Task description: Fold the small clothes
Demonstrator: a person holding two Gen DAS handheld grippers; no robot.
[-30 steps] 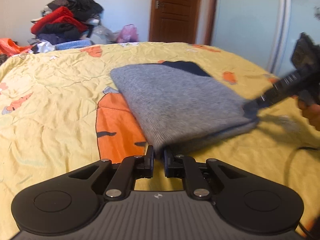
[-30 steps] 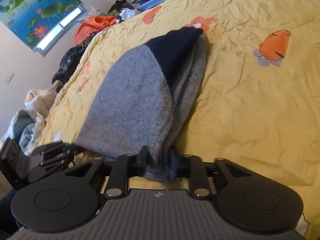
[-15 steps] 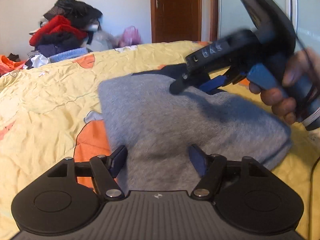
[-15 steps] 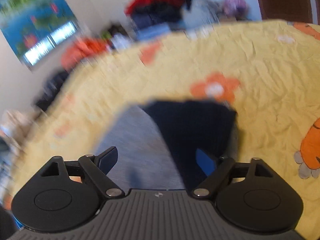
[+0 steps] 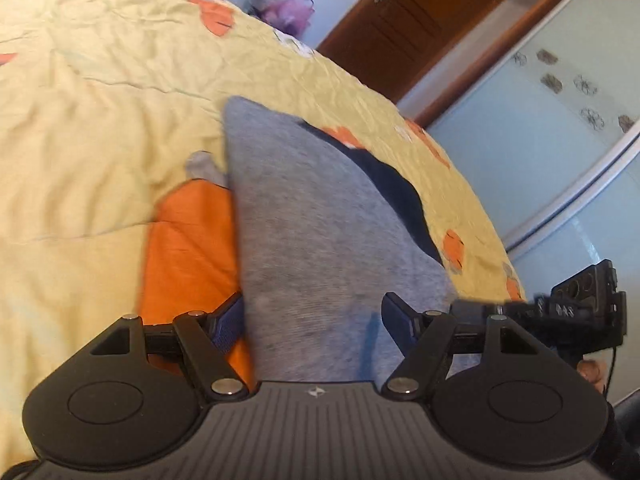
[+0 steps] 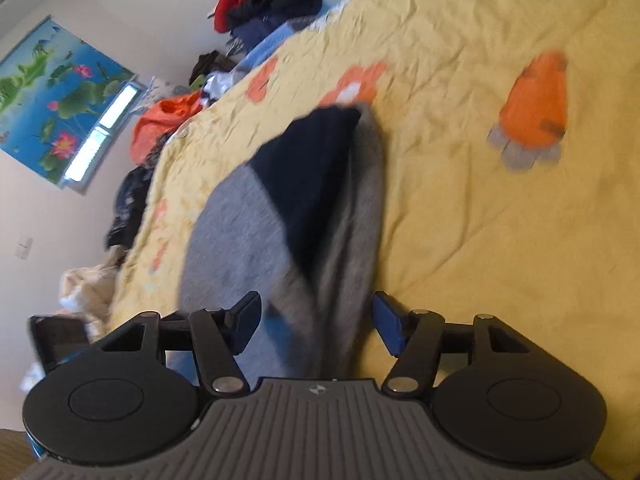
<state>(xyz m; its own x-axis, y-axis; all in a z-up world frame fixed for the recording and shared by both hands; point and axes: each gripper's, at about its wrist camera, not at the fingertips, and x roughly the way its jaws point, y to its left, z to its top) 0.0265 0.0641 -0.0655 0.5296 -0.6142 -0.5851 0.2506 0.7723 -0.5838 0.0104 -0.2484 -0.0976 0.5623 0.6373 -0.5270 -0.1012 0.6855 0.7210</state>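
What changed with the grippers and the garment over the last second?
Both grippers let go. The left gripper now stands open; the right gripper opened too, and its jaws are closing again, cloth between them but unpinched. The folded grey garment stayed on the yellow bedspread.

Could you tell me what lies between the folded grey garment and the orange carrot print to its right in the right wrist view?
Only bare yellow bedspread separates the garment from the carrot print, as the right wrist view shows.

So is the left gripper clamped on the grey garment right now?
No, the left gripper has its jaws spread wide, with the grey garment lying loose between them on the yellow bedspread.
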